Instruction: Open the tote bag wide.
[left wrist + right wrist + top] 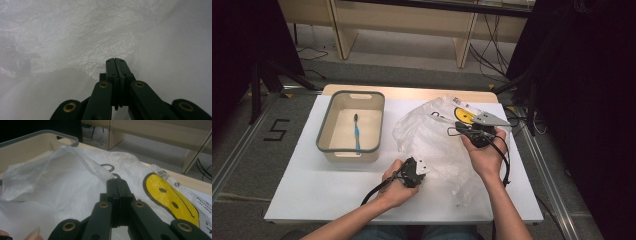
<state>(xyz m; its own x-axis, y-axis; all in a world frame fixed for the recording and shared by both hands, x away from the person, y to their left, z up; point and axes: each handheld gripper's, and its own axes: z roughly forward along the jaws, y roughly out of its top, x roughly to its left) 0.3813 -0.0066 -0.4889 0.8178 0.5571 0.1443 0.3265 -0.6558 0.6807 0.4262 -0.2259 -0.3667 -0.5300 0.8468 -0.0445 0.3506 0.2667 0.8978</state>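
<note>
A crumpled clear plastic bag (432, 145) with a yellow smiley face (463, 116) printed on it lies on the white table, right of centre. My left gripper (424, 170) is at the bag's near left edge, and its jaws are shut with the thin film (75, 37) pinched at the tips (115, 60). My right gripper (452, 131) hovers over the bag's far side. It is shut on a fold of the film (62, 182) that rises like a tent to its tips (116, 180), beside the smiley face (172, 200).
A beige basket with a grey rim (324, 135) stands at the left of the table, its corner (50, 135) just past the bag. A blue toothbrush (357, 132) lies in it. Bare white tabletop (317, 185) runs along the near left. Wooden furniture legs stand beyond the far edge.
</note>
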